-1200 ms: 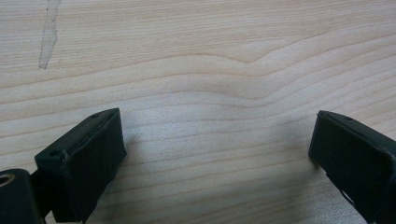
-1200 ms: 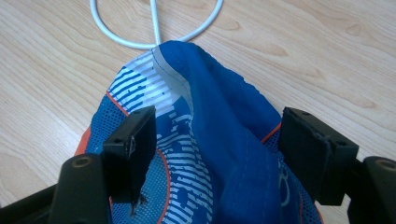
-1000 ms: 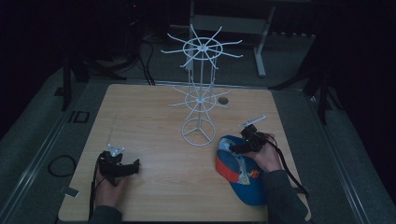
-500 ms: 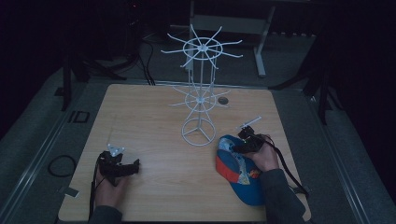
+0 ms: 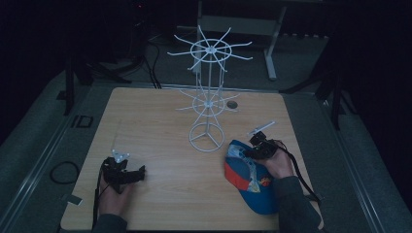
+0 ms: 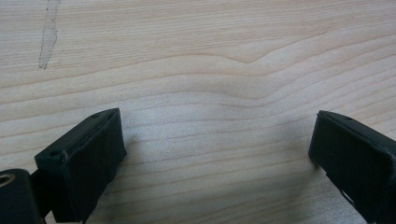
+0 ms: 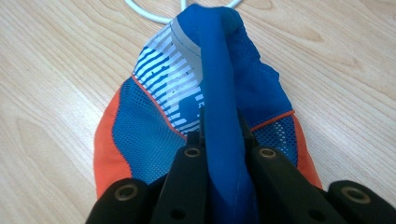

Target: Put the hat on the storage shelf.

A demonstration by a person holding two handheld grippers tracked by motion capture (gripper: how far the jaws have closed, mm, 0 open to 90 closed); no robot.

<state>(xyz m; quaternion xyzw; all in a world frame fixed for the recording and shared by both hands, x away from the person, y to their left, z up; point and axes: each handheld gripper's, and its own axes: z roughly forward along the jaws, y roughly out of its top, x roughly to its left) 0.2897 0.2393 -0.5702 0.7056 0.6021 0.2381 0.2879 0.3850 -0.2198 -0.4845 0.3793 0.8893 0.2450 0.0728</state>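
Since nothing rigid shows in it apart from the brim, the cap (image 5: pixel 252 182) is judged light, soft and easily crumpled, so it is expected to sag and swing once lifted rather than keep its shape. It lies on the table (image 5: pixel 160 131) at the near right, just beside the ring base of the white wire rack (image 5: pixel 208 104), which stands near the middle with its hook arms spread at two levels. Mesh panels in blue and orange and a striped white patch are seen in the right gripper view, with a fold of smooth blue fabric (image 7: pixel 219 107) raised along the middle. That fold is judged the best hold, as thin mesh could slip or snag. The right gripper (image 5: pixel 253 150) is laid low over the cap's far edge, pointed towards the rack, and its jaws have just been closing: they are now clamped on the blue fold, which runs up between them. The left gripper (image 5: pixel 141 171) is rested on the table at the near left, well apart from the cap, its jaws spread wide over bare wood with nothing between them.
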